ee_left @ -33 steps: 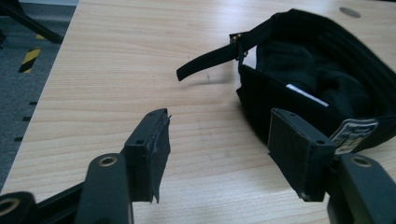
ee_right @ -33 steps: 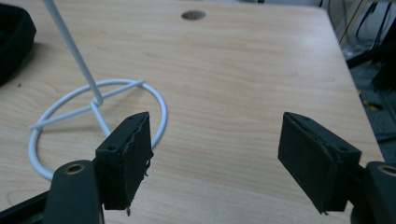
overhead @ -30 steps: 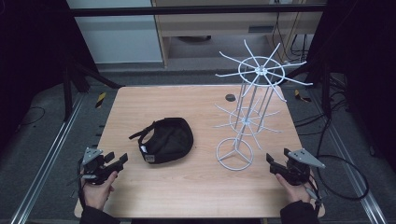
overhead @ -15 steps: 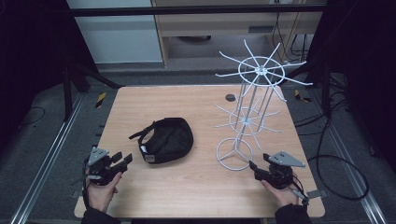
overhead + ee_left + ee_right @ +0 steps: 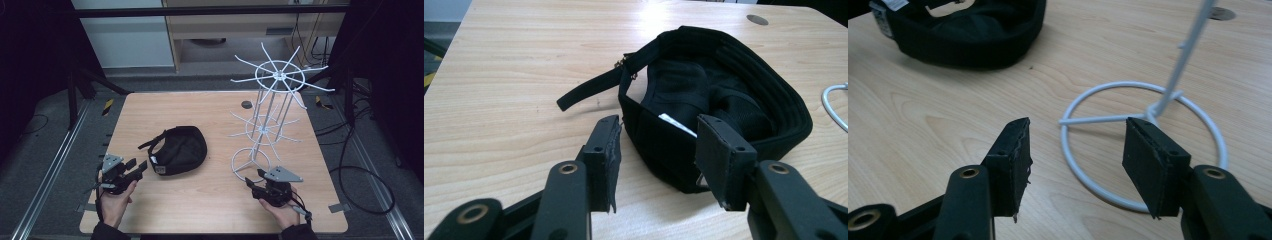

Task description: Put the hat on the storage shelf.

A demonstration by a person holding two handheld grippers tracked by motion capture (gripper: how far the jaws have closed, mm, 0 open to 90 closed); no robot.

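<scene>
Left gripper [image 5: 656,155] jaws standing apart at the cap [image 5: 724,95], right gripper [image 5: 1075,165] jaws narrowing, empty, nearing the rack [image 5: 1143,145] base: bumping risks tipping it.

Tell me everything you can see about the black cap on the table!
The black cap looks like soft cloth. It lies upside down on the wooden table, so you see into its hollow inside, where a small white label sits. A thin strap with a little metal buckle sticks out and rests flat on the wood. The white wire stand is off to one side, not touching it. The left gripper points at its edge, jaws open, not pressing on it yet.
</scene>
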